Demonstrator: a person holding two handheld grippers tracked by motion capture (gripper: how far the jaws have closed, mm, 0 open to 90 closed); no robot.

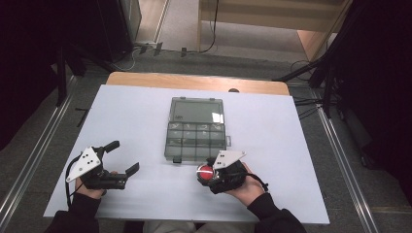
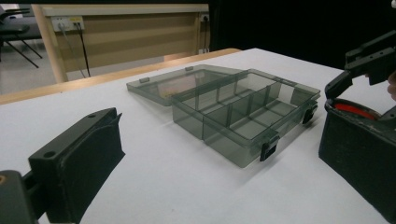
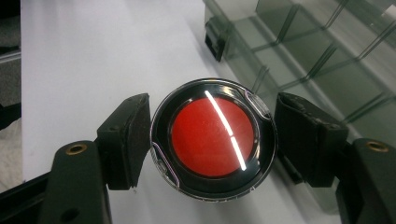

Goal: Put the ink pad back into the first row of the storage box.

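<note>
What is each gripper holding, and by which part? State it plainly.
The right gripper clamps a round black-rimmed object with a red face by opposite sides of its rim. The left gripper stands open on the white table, holding nothing.

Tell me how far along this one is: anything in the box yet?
Done: the box lies open, lid flat, visible compartments empty. In hand: the right gripper clamps a round red-faced disc just before the box. Left gripper is open, idle. Probably left: placing the disc inside.
</note>
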